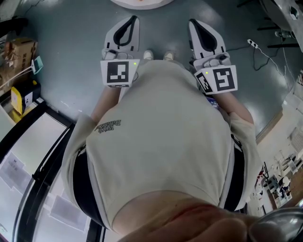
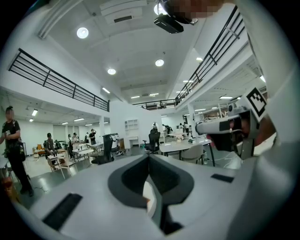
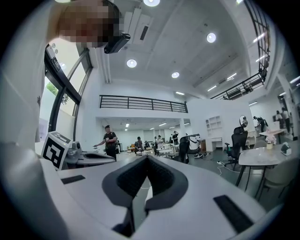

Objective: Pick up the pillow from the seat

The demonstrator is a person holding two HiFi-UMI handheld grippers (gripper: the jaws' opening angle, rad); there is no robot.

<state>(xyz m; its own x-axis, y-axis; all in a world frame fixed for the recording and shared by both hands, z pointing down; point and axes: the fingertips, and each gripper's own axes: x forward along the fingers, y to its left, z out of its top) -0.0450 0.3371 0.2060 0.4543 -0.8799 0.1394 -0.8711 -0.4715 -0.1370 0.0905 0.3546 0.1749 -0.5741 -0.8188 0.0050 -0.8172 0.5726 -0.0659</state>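
Head view: straight down over a beige shirt (image 1: 161, 142) to grey floor (image 1: 71, 47). Left gripper (image 1: 134, 20) and right gripper (image 1: 193, 21) held out side by side, well apart, either side of a pair of shoes (image 1: 148, 55), marker cubes (image 1: 117, 72) nearest the body. White round thing (image 1: 141, 3) cut by the top edge, ahead of both tips; cannot tell what. Left gripper view: jaws together at the tips, nothing clamped; white sliver (image 2: 148, 197) with an orange spot seen through the slot below, unidentifiable. Big hall beyond, white desk (image 2: 183, 146), office chair (image 2: 153, 139), people (image 2: 11, 150) at left, right gripper at frame right. Right gripper view: jaws closed, empty; left gripper at frame left, person in dark clothes (image 3: 110, 140) behind it, balcony railing (image 3: 140, 103) above. Pillow: not identifiable in any view.
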